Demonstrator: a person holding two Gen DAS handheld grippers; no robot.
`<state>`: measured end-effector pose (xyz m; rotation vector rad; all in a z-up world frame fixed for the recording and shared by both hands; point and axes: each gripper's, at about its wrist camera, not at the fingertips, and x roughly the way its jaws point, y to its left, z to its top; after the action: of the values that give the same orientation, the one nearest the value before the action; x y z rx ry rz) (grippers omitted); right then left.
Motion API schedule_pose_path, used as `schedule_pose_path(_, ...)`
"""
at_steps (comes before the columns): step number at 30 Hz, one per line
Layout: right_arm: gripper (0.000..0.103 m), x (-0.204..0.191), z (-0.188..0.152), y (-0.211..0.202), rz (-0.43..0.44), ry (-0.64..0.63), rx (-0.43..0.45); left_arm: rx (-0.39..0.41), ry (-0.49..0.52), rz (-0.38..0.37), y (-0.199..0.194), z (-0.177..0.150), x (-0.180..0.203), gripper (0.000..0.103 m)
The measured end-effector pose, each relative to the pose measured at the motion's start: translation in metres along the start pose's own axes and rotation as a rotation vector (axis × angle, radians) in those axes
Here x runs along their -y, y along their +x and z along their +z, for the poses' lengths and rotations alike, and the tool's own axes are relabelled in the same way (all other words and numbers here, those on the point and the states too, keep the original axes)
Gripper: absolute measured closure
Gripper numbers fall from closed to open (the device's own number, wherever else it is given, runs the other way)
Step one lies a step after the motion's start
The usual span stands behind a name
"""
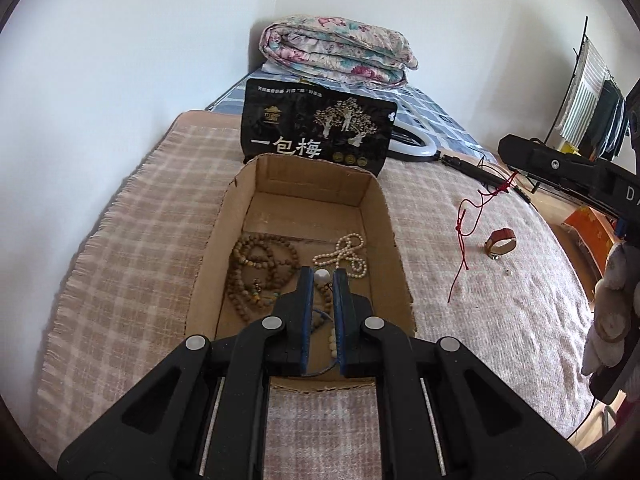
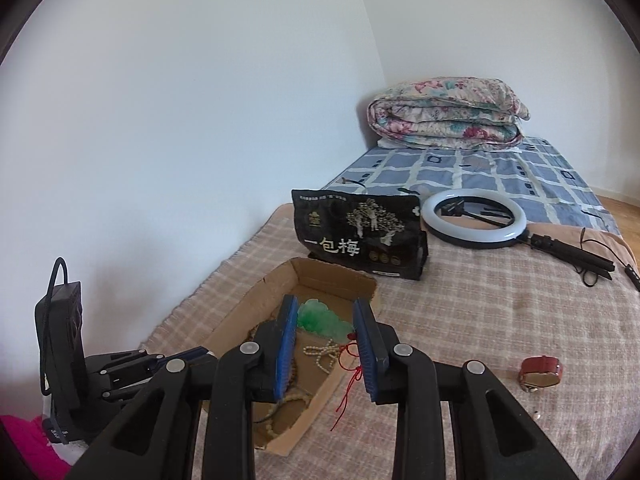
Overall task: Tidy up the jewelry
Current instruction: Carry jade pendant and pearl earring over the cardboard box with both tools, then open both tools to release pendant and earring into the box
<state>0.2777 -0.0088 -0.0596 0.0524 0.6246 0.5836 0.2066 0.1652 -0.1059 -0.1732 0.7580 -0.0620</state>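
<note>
A shallow cardboard box (image 1: pixel 384 216) lies on the bed and holds a brown wooden bead string (image 1: pixel 256 268) and a pearl necklace (image 1: pixel 346 256). My left gripper (image 1: pixel 322 278) hangs over the box, jaws narrowly apart around a white bead (image 1: pixel 321 277) of a bead bracelet below. My right gripper (image 2: pixel 326 312) is over the box's (image 2: pixel 332 276) right edge, holding a green jade pendant (image 2: pixel 320 318) whose red cord (image 2: pixel 350 376) dangles down. In the left wrist view the red cord (image 1: pixel 466 220) hangs from that gripper (image 1: pixel 516 174). A red watch (image 2: pixel 540 370) lies on the blanket to the right, also in the left wrist view (image 1: pixel 500 242).
A black snack bag (image 1: pixel 316 128) stands behind the box. A ring light (image 2: pixel 478 218) on a stand lies further back right. A folded floral quilt (image 2: pixel 446 118) sits at the bed's head by the wall. A small earring (image 2: pixel 536 415) lies near the watch.
</note>
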Motion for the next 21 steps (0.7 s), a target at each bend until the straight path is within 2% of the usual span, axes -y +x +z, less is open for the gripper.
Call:
schedule_pose_path(11,0.074,-0.032,-0.015,0.045,0.067,-0.039,-0.081,-0.022,-0.034,0.029,0.002,-0.005,-0.025,0.095)
schedule_pose_path(21,0.074,-0.027,-0.028,0.071,0.071,-0.029,-0.147,-0.046,-0.045,0.036,0.008,-0.005,-0.028,0.095)
